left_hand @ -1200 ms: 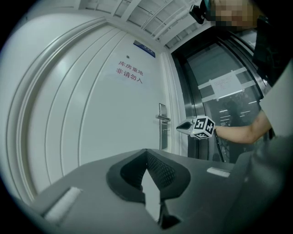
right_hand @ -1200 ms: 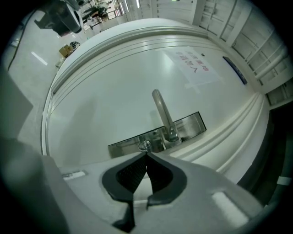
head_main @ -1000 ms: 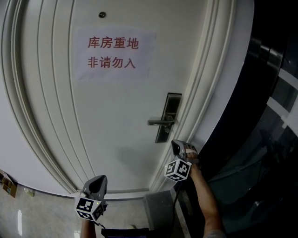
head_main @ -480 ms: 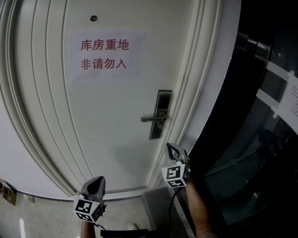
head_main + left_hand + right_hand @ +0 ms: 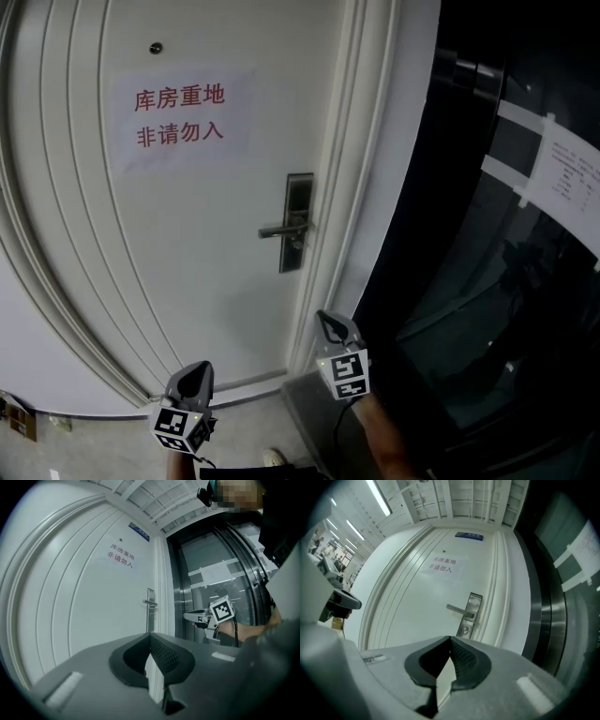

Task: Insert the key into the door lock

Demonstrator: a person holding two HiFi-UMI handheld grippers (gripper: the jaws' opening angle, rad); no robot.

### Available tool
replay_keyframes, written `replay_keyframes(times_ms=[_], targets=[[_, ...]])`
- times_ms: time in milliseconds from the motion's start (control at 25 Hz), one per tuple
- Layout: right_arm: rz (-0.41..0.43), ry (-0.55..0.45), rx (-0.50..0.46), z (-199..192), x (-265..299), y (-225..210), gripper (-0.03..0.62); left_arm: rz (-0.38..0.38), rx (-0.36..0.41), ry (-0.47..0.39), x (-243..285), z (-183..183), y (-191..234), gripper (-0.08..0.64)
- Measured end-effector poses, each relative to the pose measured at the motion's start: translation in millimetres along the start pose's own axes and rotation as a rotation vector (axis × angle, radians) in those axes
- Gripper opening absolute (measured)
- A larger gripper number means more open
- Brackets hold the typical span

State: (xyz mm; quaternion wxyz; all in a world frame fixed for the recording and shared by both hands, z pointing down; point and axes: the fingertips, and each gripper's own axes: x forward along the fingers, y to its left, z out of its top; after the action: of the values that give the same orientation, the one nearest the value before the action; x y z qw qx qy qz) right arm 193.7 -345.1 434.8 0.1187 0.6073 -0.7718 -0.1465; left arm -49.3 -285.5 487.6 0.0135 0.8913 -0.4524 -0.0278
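Note:
The white door [image 5: 187, 244] carries a steel lock plate [image 5: 298, 220] with a lever handle [image 5: 281, 231]. The keyhole [image 5: 465, 630] sits under the lever in the right gripper view. My right gripper [image 5: 328, 321] hangs low, below the lock and in front of the door frame, pointing level at the door; its jaws are shut and no key shows between them. My left gripper [image 5: 195, 369] is further left and lower, jaws together, nothing visible in them. In the left gripper view the right gripper [image 5: 190, 616] shows well short of the door.
A paper sign with red characters [image 5: 178, 114] hangs on the door, a peephole [image 5: 155, 47] above it. Dark glass panels [image 5: 506, 309] with a taped notice [image 5: 562, 173] fill the right. A small box [image 5: 19, 419] lies on the floor at the lower left.
The right gripper has slid left and down, away from the door frame, and rolled over. The head view has swung, so the door and lock sit further left. The left gripper has barely shifted.

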Motion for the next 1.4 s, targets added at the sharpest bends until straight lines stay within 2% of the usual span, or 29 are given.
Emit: replay_keyframes(times_ms=[440, 800, 1400], targets=[[-0.041, -0.002, 0.225, -18.6, -68.3, 18.7, 0.002, -0.085, 0.005, 0.012, -9.2, -2.8, -30.6, 0.003], [-0.075, 0.010, 0.293, -29.9, -115.8, 35.2, 0.002, -0.116, 0.009, 0.017, -23.1, -4.8, -44.7, 0.003], [-0.089, 0.041, 0.353, -40.5, -176.0, 70.6, 0.002, -0.102, -0.001, 0.004, -59.0, -4.1, -47.1, 0.003]])
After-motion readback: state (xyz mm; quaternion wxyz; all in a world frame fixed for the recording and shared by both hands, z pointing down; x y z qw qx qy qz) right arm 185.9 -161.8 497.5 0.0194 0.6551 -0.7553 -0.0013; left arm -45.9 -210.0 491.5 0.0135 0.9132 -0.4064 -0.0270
